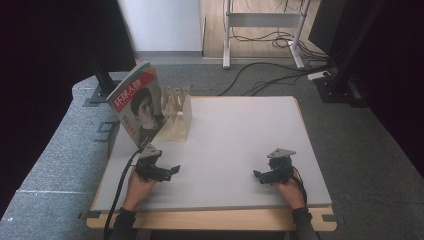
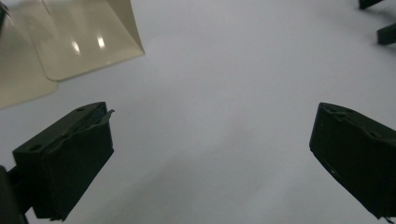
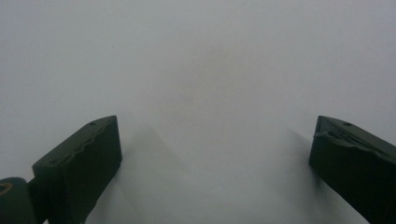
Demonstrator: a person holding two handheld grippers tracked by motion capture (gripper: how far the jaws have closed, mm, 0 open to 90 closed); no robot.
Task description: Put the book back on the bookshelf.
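A magazine (image 1: 137, 105) is standing tilted at the table's (image 1: 240, 135) far left corner, leaning against the near end of a pale slotted rack (image 1: 176, 114), its lower corner sitting just beyond the left gripper (image 1: 159, 171). Both grippers are resting low over the near part of the table, well apart from each other, and both are holding nothing: in the left gripper view the jaws are standing wide apart over bare white surface with the rack's glossy base plate (image 2: 70, 42) showing ahead to one side, and in the right gripper view the jaws of the right gripper (image 1: 270, 175) are gaping just as wide over plain tabletop. The work in hand is, by my reading, the magazine and its place in the rack — the left gripper is the nearer one. The risk is lying in that lean: the magazine is looking propped rather than seated in a slot, so a nudge at its bottom corner could be sliding it off the rack end or toppling it over the table's left edge, which is close by. A floppy cover pinched at one corner may also be buckling or slipping — and the light rack could be shifting if pushed
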